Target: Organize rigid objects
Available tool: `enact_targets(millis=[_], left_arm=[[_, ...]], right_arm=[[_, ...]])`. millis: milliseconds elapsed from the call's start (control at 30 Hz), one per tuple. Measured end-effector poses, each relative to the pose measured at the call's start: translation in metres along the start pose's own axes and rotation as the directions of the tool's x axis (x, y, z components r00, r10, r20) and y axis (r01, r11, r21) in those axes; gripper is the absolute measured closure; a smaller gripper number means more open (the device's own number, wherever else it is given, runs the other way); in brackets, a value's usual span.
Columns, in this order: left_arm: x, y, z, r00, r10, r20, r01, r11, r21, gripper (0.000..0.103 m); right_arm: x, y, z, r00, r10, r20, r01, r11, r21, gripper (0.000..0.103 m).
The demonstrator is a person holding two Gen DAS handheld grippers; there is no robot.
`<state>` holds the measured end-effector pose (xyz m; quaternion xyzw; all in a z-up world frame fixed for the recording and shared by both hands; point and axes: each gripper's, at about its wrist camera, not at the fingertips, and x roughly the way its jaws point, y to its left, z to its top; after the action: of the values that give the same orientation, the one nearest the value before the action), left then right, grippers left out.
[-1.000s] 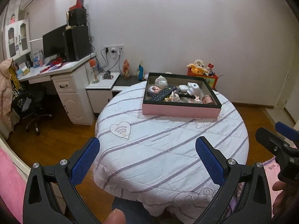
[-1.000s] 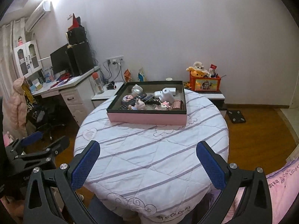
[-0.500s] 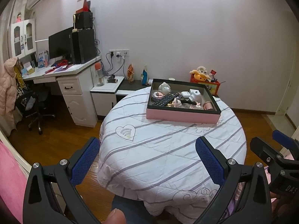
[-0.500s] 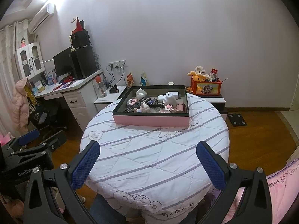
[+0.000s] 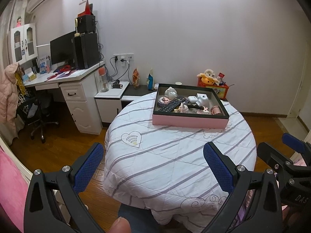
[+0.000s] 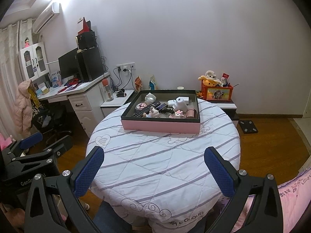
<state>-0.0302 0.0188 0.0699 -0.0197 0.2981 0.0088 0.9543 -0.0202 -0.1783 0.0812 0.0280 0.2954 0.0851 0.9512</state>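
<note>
Far across the round desk (image 6: pixel 163 167), at its back edge, sits the pink-sided tray (image 6: pixel 161 126) with a dark rim, crowded with small rigid things: a black remote (image 5: pixel 172 103), a white earbud case (image 5: pixel 192 98), a white boxy gadget (image 6: pixel 179 103), a rose-gold cylinder (image 6: pixel 191 113) lying on its side in the near right corner, and a pale figurine (image 6: pixel 154 113) beside the remote. A white quilted cloth with grey stripes (image 5: pixel 175 155) covers the desk, bare in front of the tray. Both tools hang well short of the tray, above the desk's near edge. The left tool (image 5: pixel 152 163) has its blue pads spread wide, gripping nothing; the right tool (image 6: pixel 153 163) is likewise spread and empty. Behind the tray, an orange toy box (image 6: pixel 216 93) stands against the wall.
</note>
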Motion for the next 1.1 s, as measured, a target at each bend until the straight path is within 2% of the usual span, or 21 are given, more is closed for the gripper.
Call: enact_targets(millis=[1100], left_arm=[[0.012,0.0,-0.001,0.998,-0.044,-0.039,0.045,0.998,0.031,0.0]], right_arm=[[0.001,-0.005,-0.001,1.0,-0.005,-0.004,0.005,1.0,0.009,0.0]])
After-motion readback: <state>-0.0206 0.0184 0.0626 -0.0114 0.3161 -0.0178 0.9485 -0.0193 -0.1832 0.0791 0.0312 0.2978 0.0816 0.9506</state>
